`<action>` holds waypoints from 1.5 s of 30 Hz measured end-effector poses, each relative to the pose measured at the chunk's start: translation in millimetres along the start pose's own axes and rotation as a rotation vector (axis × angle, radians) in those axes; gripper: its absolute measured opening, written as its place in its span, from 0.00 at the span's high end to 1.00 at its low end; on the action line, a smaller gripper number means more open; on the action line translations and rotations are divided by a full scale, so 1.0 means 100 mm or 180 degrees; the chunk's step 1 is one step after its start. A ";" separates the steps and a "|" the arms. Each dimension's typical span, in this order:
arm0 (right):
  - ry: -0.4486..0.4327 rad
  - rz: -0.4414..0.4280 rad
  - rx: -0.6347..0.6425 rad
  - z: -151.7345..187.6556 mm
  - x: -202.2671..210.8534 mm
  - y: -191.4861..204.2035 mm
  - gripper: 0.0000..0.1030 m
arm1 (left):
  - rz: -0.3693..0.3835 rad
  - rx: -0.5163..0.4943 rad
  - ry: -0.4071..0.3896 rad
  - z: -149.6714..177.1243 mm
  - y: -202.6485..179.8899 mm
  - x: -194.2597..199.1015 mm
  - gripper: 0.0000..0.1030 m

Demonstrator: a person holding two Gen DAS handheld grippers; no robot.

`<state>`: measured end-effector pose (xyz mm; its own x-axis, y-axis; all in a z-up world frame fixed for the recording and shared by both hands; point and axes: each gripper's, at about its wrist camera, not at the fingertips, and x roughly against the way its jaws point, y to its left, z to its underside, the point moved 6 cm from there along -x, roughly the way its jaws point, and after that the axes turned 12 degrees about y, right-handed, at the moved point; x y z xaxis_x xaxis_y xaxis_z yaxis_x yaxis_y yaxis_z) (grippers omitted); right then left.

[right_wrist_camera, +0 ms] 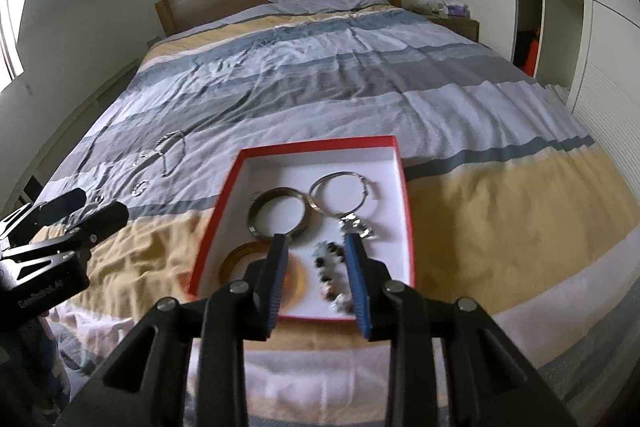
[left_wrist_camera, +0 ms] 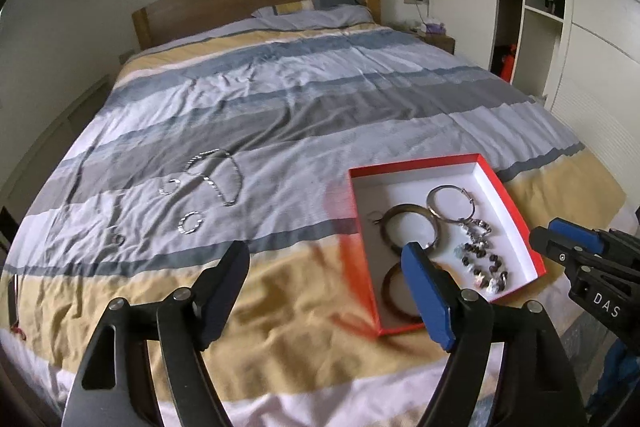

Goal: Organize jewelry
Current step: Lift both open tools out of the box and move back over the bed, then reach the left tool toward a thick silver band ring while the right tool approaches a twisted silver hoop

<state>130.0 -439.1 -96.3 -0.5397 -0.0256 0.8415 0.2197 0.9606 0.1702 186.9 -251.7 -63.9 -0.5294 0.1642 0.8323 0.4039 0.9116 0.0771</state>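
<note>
Striped bedspread (left_wrist_camera: 320,99), red box (right_wrist_camera: 394,143) — bangles, beads

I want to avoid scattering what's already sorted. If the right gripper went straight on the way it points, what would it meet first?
Probably the string of dark and pale beads lying in the red-rimmed white box, which sits between the right gripper and its open fingers; depth is uncertain, so the box floor beside it is possible.

Both wrist views overlook bed (left_wrist_camera: 280,99), sharing box (right_wrist_camera: 320,147).

The striped bed (left_wrist_camera: 320,99) carries a red box (left_wrist_camera: 516,203), chains (left_wrist_camera: 224,175) and rings (left_wrist_camera: 191,223).
</note>
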 end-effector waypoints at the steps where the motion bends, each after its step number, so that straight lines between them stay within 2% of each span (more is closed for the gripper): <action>1: -0.0004 -0.0005 0.0007 0.02 0.03 0.04 0.71 | -0.0016 0.0015 -0.0006 0.03 0.05 0.05 0.24; 13: -0.0045 -0.0029 0.0254 0.17 0.27 0.62 0.70 | -0.0199 0.0221 -0.0227 0.32 0.55 0.54 0.20; 21: -0.0104 -0.0061 0.0420 0.16 0.34 1.04 0.69 | -0.0241 0.0403 -0.0271 0.44 0.97 0.61 0.20; 27: -0.0052 -0.0118 0.0559 0.10 0.18 1.36 0.67 | -0.0334 0.0609 -0.0170 0.61 1.42 0.40 0.20; 29: 0.0008 -0.0147 0.0597 0.07 0.06 1.47 0.63 | -0.0322 0.0670 -0.0109 0.71 1.60 0.29 0.20; 36: 0.0166 -0.0262 0.0694 -0.07 -0.40 1.79 0.63 | -0.0422 0.0863 0.0039 0.97 2.19 -0.06 0.20; 45: 0.0376 -0.0412 0.0878 -0.30 -1.03 2.21 0.62 | -0.0411 0.1092 0.0140 0.86 2.77 -0.56 0.20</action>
<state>258.7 -232.1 -130.5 -0.4472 -0.1689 0.8783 -0.0817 0.9856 0.1480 264.5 24.0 -136.3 -0.5242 0.0300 0.8510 0.0582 0.9983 0.0007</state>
